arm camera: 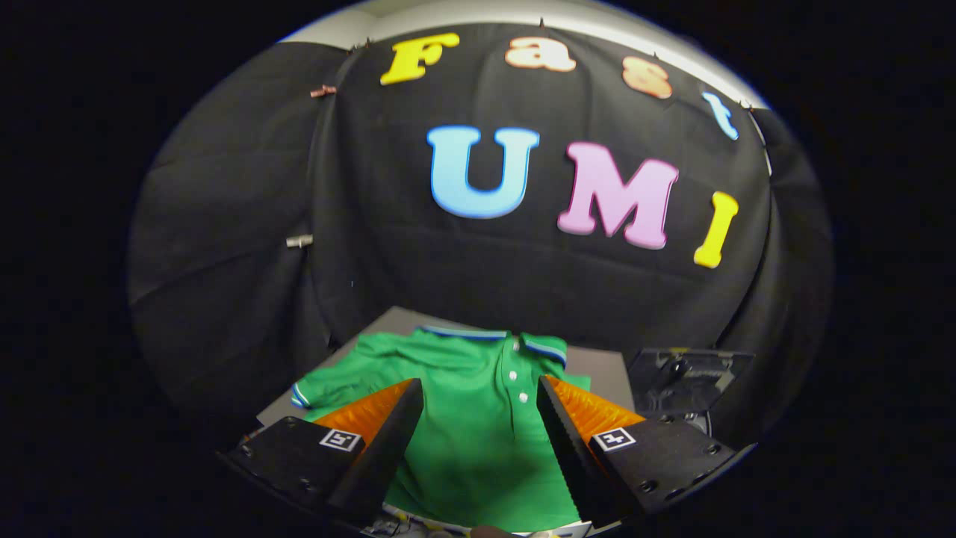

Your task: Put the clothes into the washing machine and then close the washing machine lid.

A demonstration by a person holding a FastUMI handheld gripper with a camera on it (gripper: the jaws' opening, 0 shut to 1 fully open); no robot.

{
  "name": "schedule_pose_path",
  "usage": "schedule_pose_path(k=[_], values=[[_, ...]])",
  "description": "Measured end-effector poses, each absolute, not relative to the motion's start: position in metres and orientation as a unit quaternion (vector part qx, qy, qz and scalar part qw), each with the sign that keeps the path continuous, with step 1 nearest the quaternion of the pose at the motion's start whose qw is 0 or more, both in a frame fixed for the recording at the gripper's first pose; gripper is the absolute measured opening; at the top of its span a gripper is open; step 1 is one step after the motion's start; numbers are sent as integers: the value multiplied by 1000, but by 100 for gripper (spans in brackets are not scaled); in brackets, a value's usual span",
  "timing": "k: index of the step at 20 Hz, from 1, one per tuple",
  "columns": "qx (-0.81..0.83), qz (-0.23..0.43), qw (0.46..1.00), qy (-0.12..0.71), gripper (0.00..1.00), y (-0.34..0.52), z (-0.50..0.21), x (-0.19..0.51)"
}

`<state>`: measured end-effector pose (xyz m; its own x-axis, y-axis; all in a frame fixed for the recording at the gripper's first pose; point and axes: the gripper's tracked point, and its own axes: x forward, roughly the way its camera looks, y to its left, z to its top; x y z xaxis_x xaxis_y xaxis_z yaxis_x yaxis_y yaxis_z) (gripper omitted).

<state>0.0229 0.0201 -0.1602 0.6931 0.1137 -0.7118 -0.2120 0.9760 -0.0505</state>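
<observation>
Your tool (479, 407) hovers, fingers spread apart, over the green polo shirt (478, 388) lying flat on the grey surface (597, 370); washing machine (687, 377) sits just beside.

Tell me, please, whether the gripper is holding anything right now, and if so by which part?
Nothing is held. The gripper is open, its fingers spread apart above the green polo shirt, which lies flat on the table.

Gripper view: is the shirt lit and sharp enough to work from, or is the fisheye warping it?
In the gripper view the green polo shirt is sharp and evenly lit, without glare; a soft shadow darkens its near part between the open fingers of the hand-held gripper; the fisheye bends the grey table edge, and the dark machine beside it is dim.
</observation>
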Motion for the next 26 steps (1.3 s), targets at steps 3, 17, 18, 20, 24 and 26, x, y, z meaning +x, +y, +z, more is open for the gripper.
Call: schedule_pose_path(k=[3, 17, 18, 20, 24, 26], values=[[-42, 77, 867, 490, 97, 12, -212, 8], [-69, 78, 862, 495, 36, -1, -213, 25], [-79, 88, 862, 492, 36, 0, -211, 25], [-95, 105, 861, 488, 36, 1, -211, 24], [-105, 114, 854, 497, 5, 6, -209, 25], [-109, 122, 853, 495, 5, 5, -208, 26]])
